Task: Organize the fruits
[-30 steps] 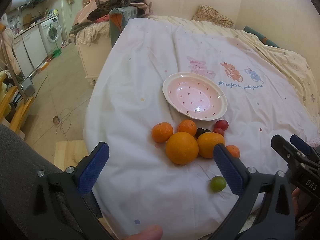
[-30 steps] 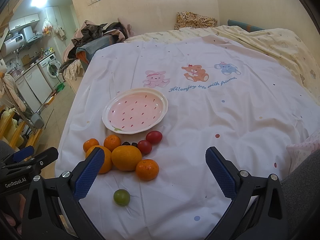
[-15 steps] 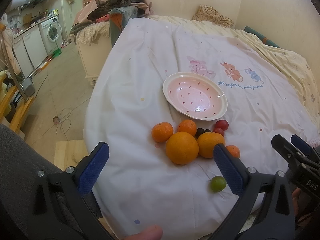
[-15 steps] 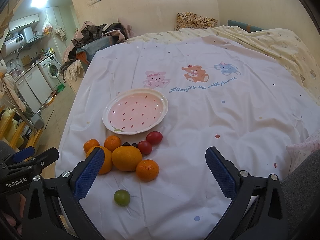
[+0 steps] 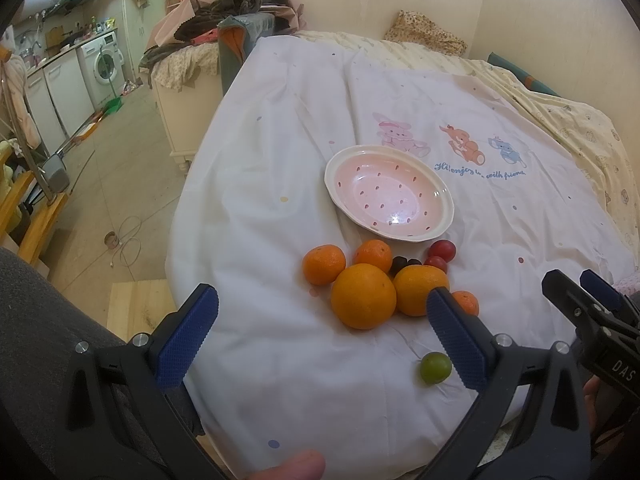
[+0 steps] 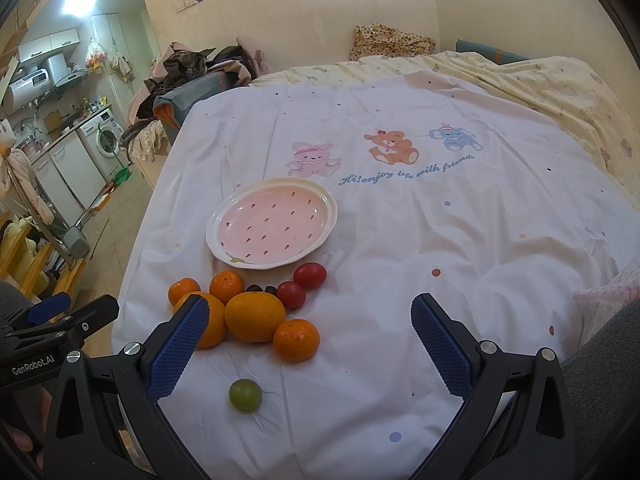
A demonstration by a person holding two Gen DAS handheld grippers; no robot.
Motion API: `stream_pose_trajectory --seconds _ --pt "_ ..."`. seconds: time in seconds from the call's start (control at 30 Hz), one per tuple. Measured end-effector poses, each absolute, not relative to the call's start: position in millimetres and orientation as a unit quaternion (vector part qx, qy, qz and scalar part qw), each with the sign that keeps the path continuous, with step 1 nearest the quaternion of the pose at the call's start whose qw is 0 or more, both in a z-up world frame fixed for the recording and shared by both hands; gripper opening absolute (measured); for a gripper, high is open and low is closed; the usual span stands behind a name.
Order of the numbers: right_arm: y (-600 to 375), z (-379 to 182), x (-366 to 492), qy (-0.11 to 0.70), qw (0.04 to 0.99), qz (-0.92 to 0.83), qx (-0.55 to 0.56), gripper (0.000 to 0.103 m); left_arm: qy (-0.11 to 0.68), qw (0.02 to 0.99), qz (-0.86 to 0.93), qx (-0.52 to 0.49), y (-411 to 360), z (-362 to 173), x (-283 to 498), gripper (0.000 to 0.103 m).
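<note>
A pink strawberry-pattern plate lies empty on a white bedsheet. In front of it sits a cluster of fruit: a big orange, a second orange, small tangerines, two red tomatoes, dark grapes. A green fruit lies apart, nearer me. My left gripper is open and empty, above the near edge. My right gripper is open and empty, just short of the fruit.
The sheet covers a bed against the wall, with a yellow blanket at the right. A heap of clothes lies at the far left corner. Left of the bed is bare floor and a washing machine.
</note>
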State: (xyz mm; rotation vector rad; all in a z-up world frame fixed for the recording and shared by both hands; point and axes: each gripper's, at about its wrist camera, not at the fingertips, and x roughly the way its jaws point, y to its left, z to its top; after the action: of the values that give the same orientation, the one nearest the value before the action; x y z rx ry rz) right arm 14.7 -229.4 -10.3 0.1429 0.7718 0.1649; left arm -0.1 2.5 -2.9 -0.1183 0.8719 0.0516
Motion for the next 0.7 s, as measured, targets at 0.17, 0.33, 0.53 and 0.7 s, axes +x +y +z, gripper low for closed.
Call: stream_pose_trajectory --seconds 0.17,0.33,0.53,0.7 --pt "-228.9 -10.8 14.6 0.377 0.920 0.081 0.070 0.103 0.422 0.904 0.026 -0.057 2.5 -3.1 -0.2 0.103" --pt "-226.5 -12.1 14.8 0.380 0.919 0.083 0.069 0.103 0.422 0.905 0.029 -0.056 6.3 -7.3 -3.3 0.103" --pt "-246.6 -26.5 42.6 0.462 0.868 0.113 0.139 0.103 0.431 0.900 0.040 -0.060 7.6 -9.5 -0.1 0.103" --pt "-239.7 -53.4 82.7 0.559 0.812 0.144 0.089 0.103 0.443 0.893 0.047 -0.070 10.1 -11.5 2.2 0.103"
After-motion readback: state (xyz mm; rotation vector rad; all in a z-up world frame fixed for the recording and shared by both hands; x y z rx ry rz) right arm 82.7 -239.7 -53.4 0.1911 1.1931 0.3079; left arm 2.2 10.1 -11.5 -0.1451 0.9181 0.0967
